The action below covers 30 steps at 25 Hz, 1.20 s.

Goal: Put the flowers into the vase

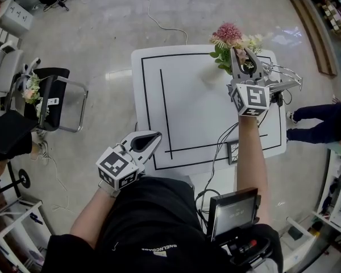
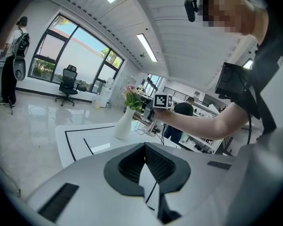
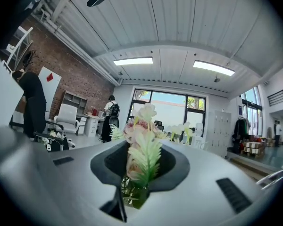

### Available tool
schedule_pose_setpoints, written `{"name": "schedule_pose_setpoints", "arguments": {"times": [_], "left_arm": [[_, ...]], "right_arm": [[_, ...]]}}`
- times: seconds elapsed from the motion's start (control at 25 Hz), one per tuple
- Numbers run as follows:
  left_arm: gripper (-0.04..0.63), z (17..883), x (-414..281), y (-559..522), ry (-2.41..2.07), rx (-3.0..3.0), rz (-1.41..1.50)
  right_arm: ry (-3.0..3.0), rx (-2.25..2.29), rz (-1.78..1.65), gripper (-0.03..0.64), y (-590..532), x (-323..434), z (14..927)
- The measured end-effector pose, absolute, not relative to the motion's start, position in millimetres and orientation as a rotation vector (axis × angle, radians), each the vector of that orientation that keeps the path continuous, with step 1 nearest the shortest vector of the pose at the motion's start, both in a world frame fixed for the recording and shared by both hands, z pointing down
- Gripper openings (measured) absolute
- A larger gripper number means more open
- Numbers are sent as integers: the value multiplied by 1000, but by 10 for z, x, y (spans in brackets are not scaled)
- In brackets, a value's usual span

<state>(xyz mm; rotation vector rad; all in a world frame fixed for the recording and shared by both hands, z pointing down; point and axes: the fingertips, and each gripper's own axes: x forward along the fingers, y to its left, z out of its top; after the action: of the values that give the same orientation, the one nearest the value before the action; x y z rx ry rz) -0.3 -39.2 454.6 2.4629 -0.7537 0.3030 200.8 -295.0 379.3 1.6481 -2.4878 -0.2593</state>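
A bunch of pink and cream flowers [image 1: 230, 38] with green leaves is at the far right of the white table [image 1: 199, 101]. My right gripper [image 1: 244, 58] is shut on its stems. In the right gripper view the flowers [image 3: 140, 126] stand upright between the jaws. In the left gripper view a white vase [image 2: 124, 125] stands on the table with the flowers [image 2: 131, 98] directly over its mouth; whether the stems are inside it is not visible. My left gripper [image 1: 146, 143] hangs shut and empty at the table's near edge, its fingertips [image 2: 145, 147] together.
A black chair [image 1: 59, 101] with another small bunch of flowers [image 1: 31, 90] stands left of the table. A wire rack [image 1: 284, 75] sits at the table's right edge and a person's legs [image 1: 318, 121] are beyond it. A cable [image 1: 221, 147] crosses the table's near right part.
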Motion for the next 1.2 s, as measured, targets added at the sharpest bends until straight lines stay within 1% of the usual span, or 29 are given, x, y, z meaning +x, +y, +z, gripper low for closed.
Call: {"name": "schedule_pose_setpoints", "arguments": {"times": [0.48,0.8,1.0,1.2], "left_arm": [[5,4580,-12,-391,-768,2455,306],[5,4556,-12,-361,-754,2481,317],[5,4528,-1,-351,-745,2489,315],[5,4513,1,-328,-739,2494,322]], "right_arm": [[-2551,1659,-118,99,-2866,1966,3911],[-2540,1629,-82,157,-2900,2027,3915],[-2547,1631,-102,214,-2878,2022,3828],[-2560,1656,-135,239,-2827,2041,3650]]}}
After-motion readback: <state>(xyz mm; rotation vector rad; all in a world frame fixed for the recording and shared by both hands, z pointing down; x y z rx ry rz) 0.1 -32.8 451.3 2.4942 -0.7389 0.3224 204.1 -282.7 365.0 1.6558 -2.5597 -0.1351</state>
